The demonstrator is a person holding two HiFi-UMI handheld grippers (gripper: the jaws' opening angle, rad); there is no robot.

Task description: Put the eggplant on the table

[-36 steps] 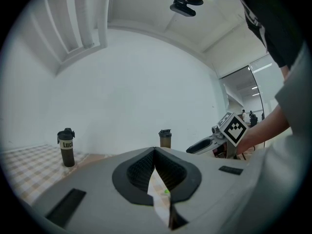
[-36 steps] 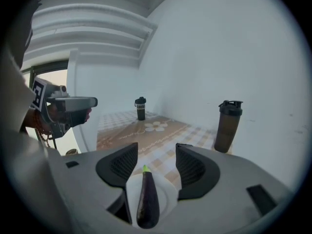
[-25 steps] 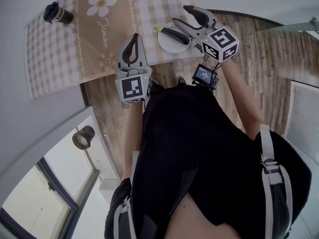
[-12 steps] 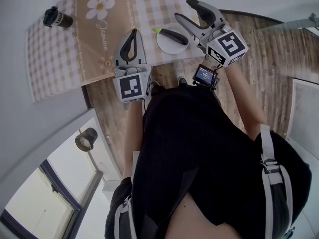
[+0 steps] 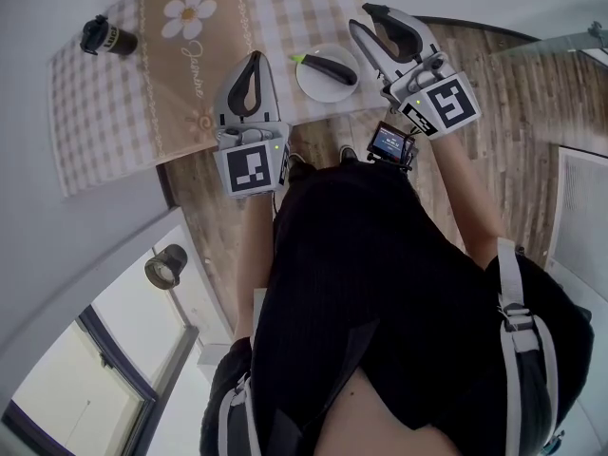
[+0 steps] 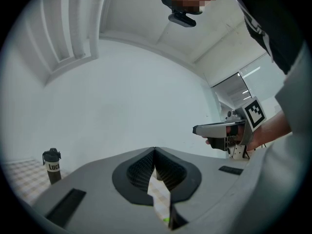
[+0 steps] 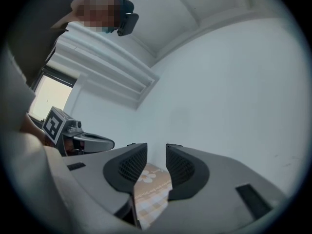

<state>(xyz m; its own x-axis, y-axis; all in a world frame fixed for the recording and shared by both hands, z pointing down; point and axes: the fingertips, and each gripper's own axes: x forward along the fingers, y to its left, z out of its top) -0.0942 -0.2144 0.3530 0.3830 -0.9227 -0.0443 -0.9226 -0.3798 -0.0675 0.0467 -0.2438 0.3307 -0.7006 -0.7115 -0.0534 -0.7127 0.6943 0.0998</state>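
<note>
1. Head view and right gripper view agree on the right claw [image 5: 368,17]. Its jaws stand partly apart and have just been closing. Nothing is between them, and only the cloth-covered tabletop [image 7: 148,189] shows through the gap.
2. The left claw [image 6: 154,151] has its jaws together at the tips and grips nothing. It hangs over the near edge of the tabletop.
3. The eggplant [image 5: 328,66] lies across a white plate [image 5: 306,82] that stands on the tabletop close to the near edge. From above it shows between the two claws, nearer the right one, and neither claw touches it.
4. The task looks unfinished, because the eggplant rests on the plate and not on the tabletop itself.
5. What could go wrong:
   - The right claw's half-closed jaws may be too narrow to straddle the eggplant. They would then press on top of it and roll it off the plate.
   - The skin looks smooth and the body tapers, so a grip near the thin stem end could let it slip out.
   - A knock from either claw could push the plate over the near edge to the floor.
6. Containers:
   - The plate holds only the eggplant.
   - A dark bottle [image 5: 106,34] stands well apart at the far left of the tabletop with its lid on. Its contents cannot be seen.
</note>
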